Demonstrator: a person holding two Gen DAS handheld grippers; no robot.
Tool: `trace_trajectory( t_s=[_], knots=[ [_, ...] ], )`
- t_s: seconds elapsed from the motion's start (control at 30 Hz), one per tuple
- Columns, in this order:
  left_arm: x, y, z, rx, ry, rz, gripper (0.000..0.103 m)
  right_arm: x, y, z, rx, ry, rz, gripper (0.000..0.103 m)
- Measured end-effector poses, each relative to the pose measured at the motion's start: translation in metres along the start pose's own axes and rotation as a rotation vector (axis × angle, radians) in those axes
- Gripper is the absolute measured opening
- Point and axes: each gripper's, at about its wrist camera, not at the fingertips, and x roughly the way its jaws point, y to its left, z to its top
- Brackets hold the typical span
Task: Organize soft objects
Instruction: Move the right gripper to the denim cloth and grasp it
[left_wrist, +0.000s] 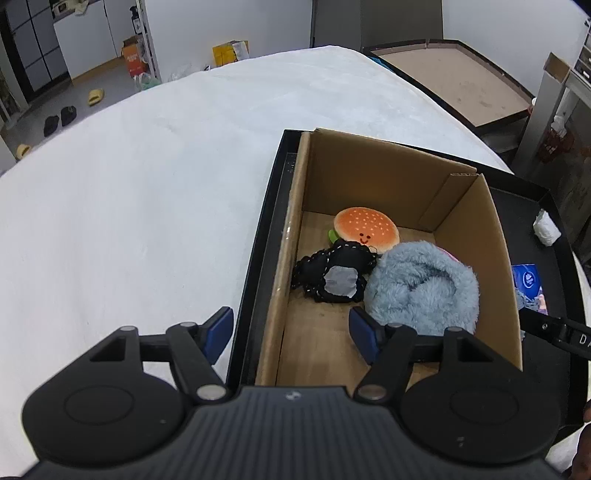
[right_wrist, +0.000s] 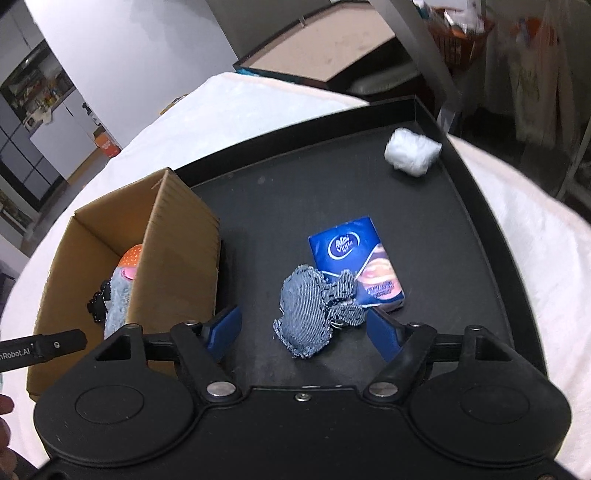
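A cardboard box (left_wrist: 476, 229) stands on a black tray (left_wrist: 258, 236). Inside lie a burger plush (left_wrist: 365, 229), a black stitched plush (left_wrist: 332, 275) and a fluffy light-blue plush (left_wrist: 424, 288). My left gripper (left_wrist: 291, 334) is open and empty, straddling the box's near-left wall. In the right wrist view a denim plush (right_wrist: 310, 310) lies on the tray (right_wrist: 443, 229), partly over a blue tissue pack (right_wrist: 351, 254). My right gripper (right_wrist: 304, 328) is open, its fingers on either side of the denim plush. A white cotton wad (right_wrist: 412, 151) sits at the tray's far right. The box (right_wrist: 177, 251) stands at left.
The tray rests on a white cloth-covered surface (left_wrist: 147, 184). The white wad (left_wrist: 546, 229) and tissue pack (left_wrist: 526, 282) show right of the box in the left wrist view. The other gripper's arm (right_wrist: 40, 349) reaches in at left. A brown board (left_wrist: 454, 81) lies beyond.
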Motion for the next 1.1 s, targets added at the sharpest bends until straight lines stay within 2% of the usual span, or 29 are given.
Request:
trace_trajectory(
  t_s=[0.2, 0.33, 0.5, 0.57, 0.63, 0.7, 0.83, 1.1],
  knots=[
    [0.009, -0.007, 0.002, 0.015, 0.018, 0.039, 0.068, 0.015, -0.012, -0.001, 0.033, 0.043, 0.022, 0.069],
    [0.013, -0.012, 0.002, 0.029, 0.023, 0.058, 0.068, 0.024, -0.017, 0.0, 0.057, 0.066, 0.031, 0.063],
    [0.015, -0.015, 0.003, 0.04, 0.027, 0.069, 0.068, 0.028, -0.02, 0.002, 0.063, 0.072, 0.043, 0.061],
    [0.015, -0.016, 0.003, 0.042, 0.025, 0.073, 0.068, 0.028, -0.02, 0.001, 0.062, 0.066, 0.04, 0.052],
    [0.016, -0.017, 0.003, 0.041, 0.026, 0.076, 0.068, 0.026, -0.022, 0.0, 0.062, 0.058, 0.024, 0.035],
    [0.015, -0.017, 0.003, 0.039, 0.026, 0.075, 0.068, 0.026, -0.028, 0.0, 0.087, 0.06, 0.035, 0.026],
    [0.013, -0.016, 0.002, 0.04, 0.019, 0.065, 0.068, 0.021, -0.033, -0.003, 0.128, 0.064, 0.052, 0.021],
    [0.004, -0.008, 0.002, 0.024, 0.004, 0.03, 0.068, 0.006, -0.03, -0.006, 0.12, 0.04, 0.007, 0.017]
  ],
)
